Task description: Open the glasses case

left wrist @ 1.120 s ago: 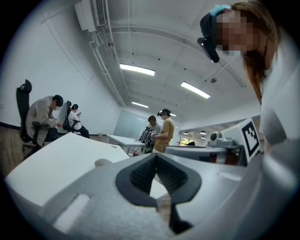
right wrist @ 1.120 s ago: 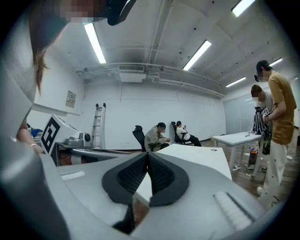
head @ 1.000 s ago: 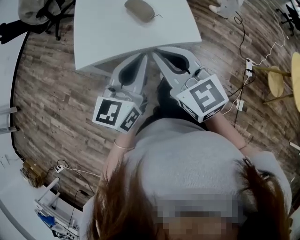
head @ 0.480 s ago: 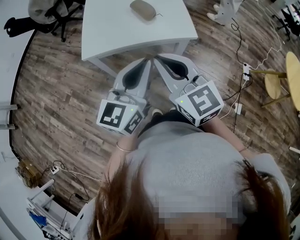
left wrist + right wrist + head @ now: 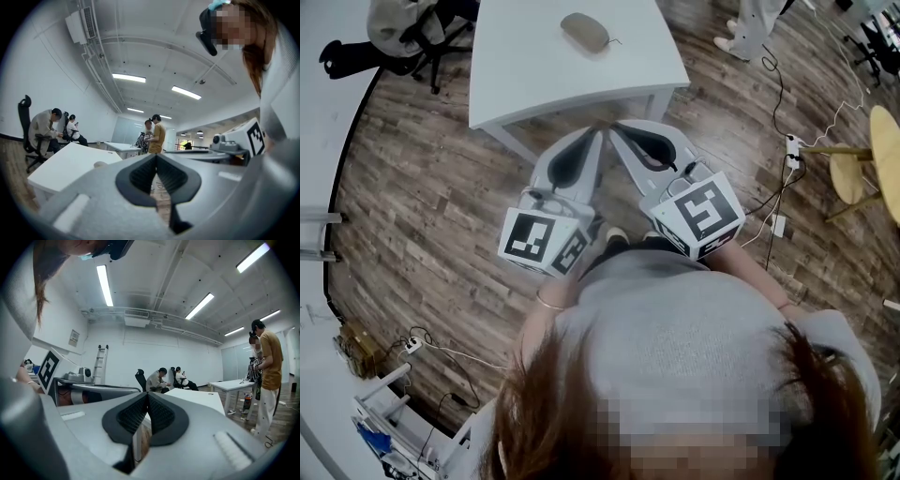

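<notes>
Holding the left gripper (image 5: pixel 599 135) and the right gripper (image 5: pixel 614 128) out in front, side by side, about level, tips almost touching, fingers (image 5: pixel 137 178) on both squeezed together, empty.

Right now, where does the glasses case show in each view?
Head view: the glasses case lies near the top edge, on the far part of the white table.
Left gripper view: the glasses case is a small bump left of centre, on the white table.
Right gripper view: not seen; only the white table shows.
Shared landmark: the white table.
</notes>
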Tool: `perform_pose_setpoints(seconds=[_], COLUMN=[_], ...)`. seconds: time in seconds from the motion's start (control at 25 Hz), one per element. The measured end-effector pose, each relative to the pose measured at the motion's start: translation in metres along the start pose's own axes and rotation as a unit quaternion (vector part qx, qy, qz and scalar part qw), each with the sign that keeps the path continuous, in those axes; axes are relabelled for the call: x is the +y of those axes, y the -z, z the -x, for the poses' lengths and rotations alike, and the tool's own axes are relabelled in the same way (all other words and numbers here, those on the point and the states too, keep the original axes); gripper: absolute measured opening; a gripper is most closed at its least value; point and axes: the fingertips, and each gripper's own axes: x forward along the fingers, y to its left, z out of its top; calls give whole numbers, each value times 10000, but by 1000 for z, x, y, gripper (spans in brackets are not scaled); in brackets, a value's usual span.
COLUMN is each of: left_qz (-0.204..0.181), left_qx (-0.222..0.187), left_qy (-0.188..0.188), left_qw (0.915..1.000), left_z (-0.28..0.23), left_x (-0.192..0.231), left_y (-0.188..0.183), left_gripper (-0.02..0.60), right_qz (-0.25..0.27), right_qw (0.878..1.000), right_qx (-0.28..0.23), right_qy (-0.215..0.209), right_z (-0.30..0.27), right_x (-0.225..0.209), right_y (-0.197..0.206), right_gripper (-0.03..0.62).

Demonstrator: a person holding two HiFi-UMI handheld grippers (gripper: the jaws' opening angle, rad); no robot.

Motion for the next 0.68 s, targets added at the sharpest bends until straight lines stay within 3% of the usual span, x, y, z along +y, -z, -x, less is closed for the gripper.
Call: perform_pose_setpoints(seconds=[0.68], left_qz=[-51], left_qx=[-82], left_qy=[-19], left_qw=[10000], left_z=[-12], left_x=[1], left_y=[-1], left_gripper=[3], right_qz=[229], right_qw=[9997], right_qx=[-111], right_qy=[-66], right_z=[-1], right_x=[-6], right_y=[-4], right_gripper=[5])
